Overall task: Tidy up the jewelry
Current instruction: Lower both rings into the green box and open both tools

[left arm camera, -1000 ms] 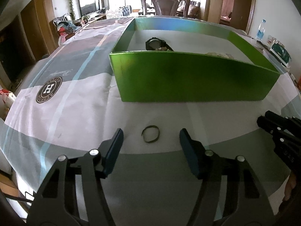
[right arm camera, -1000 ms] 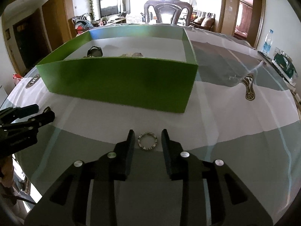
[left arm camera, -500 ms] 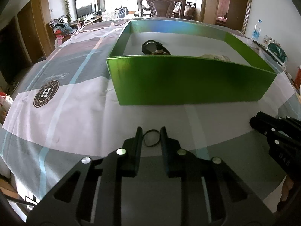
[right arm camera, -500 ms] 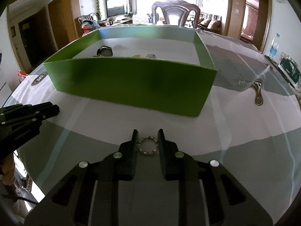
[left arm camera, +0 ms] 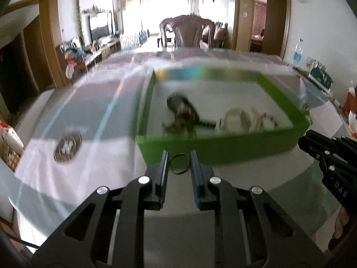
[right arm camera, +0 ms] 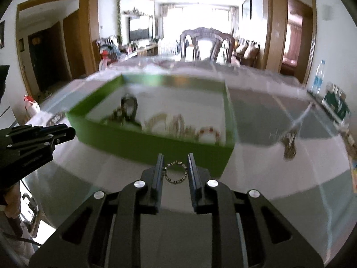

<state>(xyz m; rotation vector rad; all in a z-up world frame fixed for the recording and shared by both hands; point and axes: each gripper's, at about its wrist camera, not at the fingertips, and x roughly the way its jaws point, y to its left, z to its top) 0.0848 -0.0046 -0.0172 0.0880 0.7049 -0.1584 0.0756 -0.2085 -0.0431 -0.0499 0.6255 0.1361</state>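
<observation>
Claws [left arm camera: 179, 164] [right arm camera: 175, 171] now higher (rings [left arm camera: 179, 166] [right arm camera: 175, 172] clamped)

Two hand-held grippers, each closed on a ring

Left gripper [left arm camera: 179, 164]: fingers nearly parallel, pads [left arm camera: 164, 167] pressed against either side of a thin dark ring [left arm camera: 179, 164], raised above the table. Right gripper [right arm camera: 175, 171]: fingers likewise drawn in, clamping a beaded metal ring [right arm camera: 175, 171] between the pads [right arm camera: 191, 170], also held aloft. Each gripper's body shows at the edge of the other's wrist view, side by side and apart.
</observation>
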